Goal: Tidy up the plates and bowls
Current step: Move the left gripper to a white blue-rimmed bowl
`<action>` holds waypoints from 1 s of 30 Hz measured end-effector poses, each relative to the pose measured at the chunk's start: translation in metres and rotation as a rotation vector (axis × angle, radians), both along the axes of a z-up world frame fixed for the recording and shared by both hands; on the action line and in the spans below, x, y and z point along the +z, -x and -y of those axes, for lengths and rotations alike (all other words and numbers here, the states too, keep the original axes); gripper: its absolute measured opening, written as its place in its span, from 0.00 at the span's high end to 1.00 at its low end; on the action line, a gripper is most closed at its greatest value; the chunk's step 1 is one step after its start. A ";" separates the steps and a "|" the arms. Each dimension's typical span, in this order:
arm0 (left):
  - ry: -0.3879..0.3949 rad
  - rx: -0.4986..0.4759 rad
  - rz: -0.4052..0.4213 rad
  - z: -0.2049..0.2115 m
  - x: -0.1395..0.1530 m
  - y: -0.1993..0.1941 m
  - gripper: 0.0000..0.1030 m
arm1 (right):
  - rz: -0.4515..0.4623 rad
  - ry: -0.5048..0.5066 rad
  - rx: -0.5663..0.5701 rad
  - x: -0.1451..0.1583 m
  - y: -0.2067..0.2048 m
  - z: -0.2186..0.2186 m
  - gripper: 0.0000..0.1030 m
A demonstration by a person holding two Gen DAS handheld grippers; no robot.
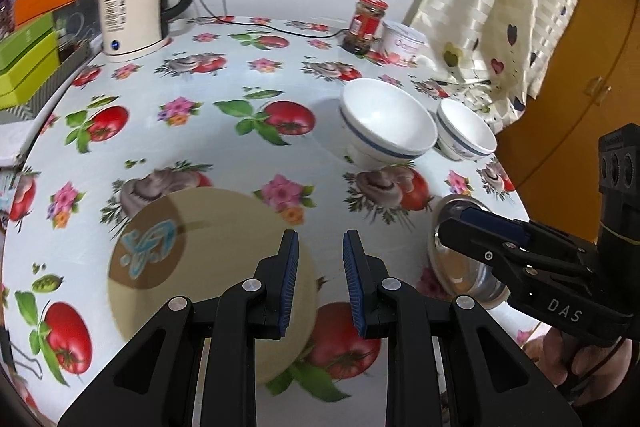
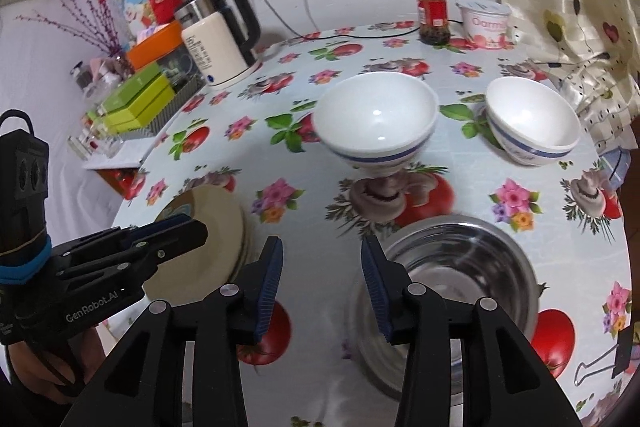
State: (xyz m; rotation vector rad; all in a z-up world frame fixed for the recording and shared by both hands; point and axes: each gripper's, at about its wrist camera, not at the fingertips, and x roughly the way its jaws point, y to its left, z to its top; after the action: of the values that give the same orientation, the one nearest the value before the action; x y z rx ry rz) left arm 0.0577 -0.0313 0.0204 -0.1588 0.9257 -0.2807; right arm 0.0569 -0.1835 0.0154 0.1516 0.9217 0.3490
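Left wrist view is showing the left gripper standing open and empty, its blue pads apart, just above the right edge of a beige plate bearing a light-blue motif. Ahead and to its right, a white bowl with a blue band is sitting beside a second white bowl. Right wrist view is showing the right gripper also spread wide, holding nothing, with a shiny steel bowl lying just right of its fingers on the tomato-print tablecloth.
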 end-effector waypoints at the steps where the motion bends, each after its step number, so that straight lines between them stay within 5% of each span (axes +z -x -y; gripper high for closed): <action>1: 0.002 -0.006 -0.002 0.003 0.000 -0.003 0.77 | 0.000 -0.001 -0.014 0.000 -0.002 0.005 0.61; 30: 0.062 -0.046 -0.046 0.035 0.004 -0.063 0.77 | -0.012 -0.061 -0.127 0.000 -0.045 0.065 0.61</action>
State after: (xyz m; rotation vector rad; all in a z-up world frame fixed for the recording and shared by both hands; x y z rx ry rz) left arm 0.1205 -0.0664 0.0246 -0.2022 0.9676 -0.3492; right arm 0.1022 -0.2480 0.0159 0.2675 0.9088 0.2586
